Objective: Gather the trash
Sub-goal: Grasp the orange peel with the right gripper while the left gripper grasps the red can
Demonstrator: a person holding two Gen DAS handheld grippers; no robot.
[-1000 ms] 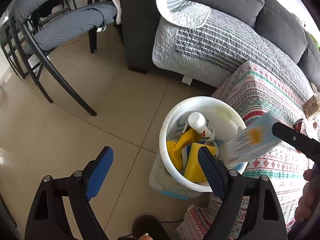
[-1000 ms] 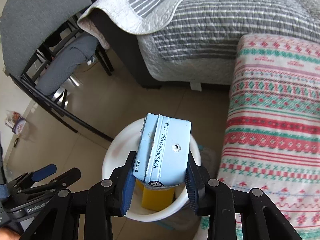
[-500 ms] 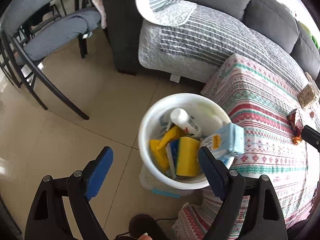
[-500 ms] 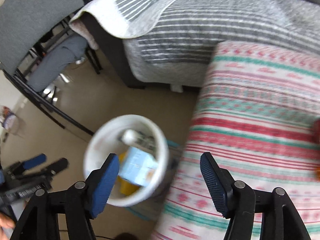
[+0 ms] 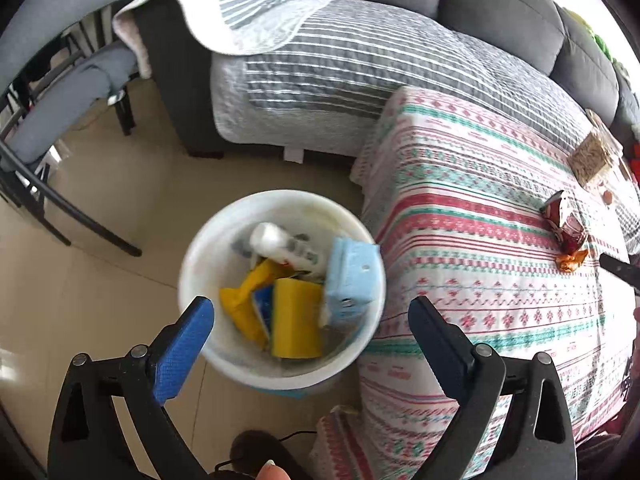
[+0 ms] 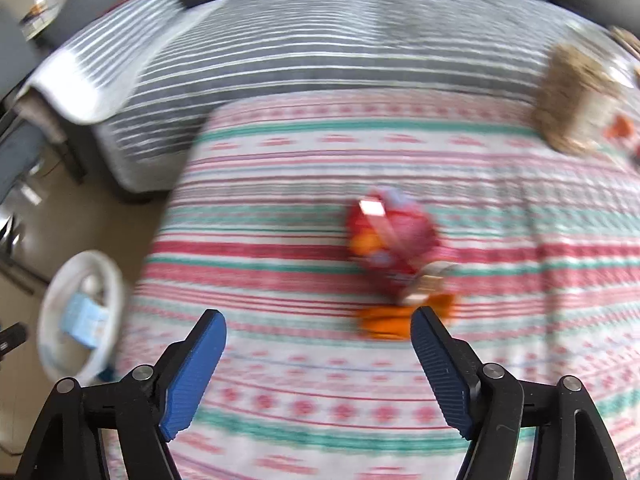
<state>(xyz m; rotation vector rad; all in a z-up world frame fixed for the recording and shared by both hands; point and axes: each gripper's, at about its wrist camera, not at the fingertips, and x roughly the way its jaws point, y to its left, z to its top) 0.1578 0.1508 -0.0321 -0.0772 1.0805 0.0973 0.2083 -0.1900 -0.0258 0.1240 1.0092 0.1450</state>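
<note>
Room: beige tiled floor; dark grey sofa along the far side, its seat under a grey quilt with white stripes, one corner folded over the sofa arm; a black-framed chair with grey cushion at the left. Worktop: low, standing just in front of the sofa, draped in a white cloth banded in red and green that hangs over the near edge. On the cloth: a crumpled red wrapper near the middle, an orange scrap touching its near side, a woven straw-coloured box toward the far right corner; the right view is blurred, so finer detail cannot be told. Bin: white, round, on the floor beside the worktop's left edge. Contents: pale blue carton leaning against the right wall, yellow packets, a white bottle lying across the top. Left tongs: above the bin's near rim, spread wide and opening, nothing between the blue pads. Right tongs: over the cloth, short of the red wrapper, apart and opening, empty, the orange scrap just beyond the right pad. A fingertip shows at the bottom edge of the left view.
</note>
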